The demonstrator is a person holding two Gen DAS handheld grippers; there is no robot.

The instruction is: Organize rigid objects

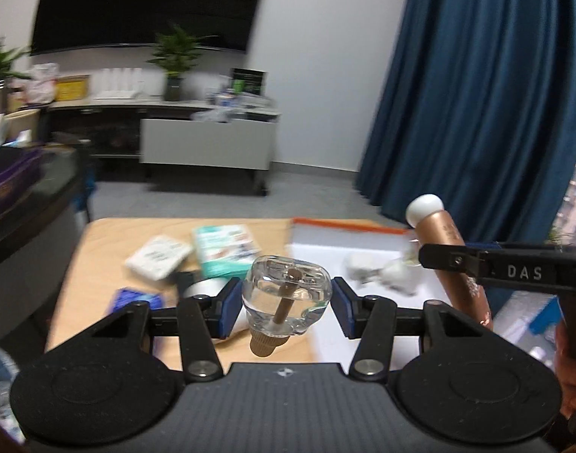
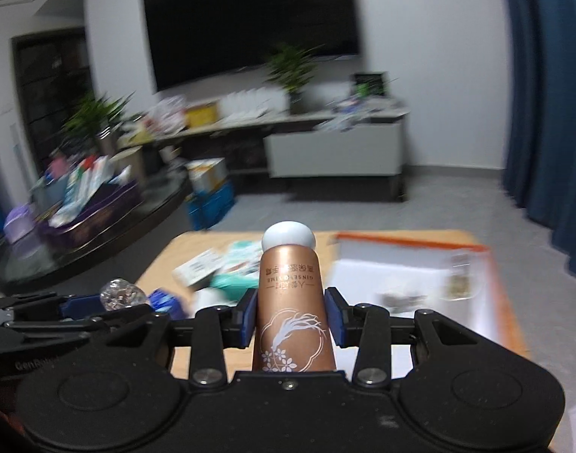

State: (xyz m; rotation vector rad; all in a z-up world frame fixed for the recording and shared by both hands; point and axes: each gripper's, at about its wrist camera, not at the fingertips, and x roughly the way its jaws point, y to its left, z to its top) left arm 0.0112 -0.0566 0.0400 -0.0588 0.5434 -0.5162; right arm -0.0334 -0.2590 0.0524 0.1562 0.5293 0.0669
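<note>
Glass bottle [image 1: 287, 294] and copper tube [image 2: 292, 302] held in separate jaws.

I am holding the glass bottle [image 1: 287, 294] between my left gripper [image 1: 286, 307] pads, above the near edge of the table [image 1: 110, 238]. To its right I am holding the tube [image 2: 292, 302] in my right gripper [image 2: 292, 321], cap pointing away from me, over the near left part of the tray [image 2: 412, 260]. The tray is lying on the right side of the table. Left of the tray, two boxes [image 1: 227, 249] are lying side by side, further from me than the bottle. Behind the table, across the floor, the cabinet [image 1: 205, 143] is standing against the wall, with the curtain [image 1: 476, 87] hanging to its right.
</note>
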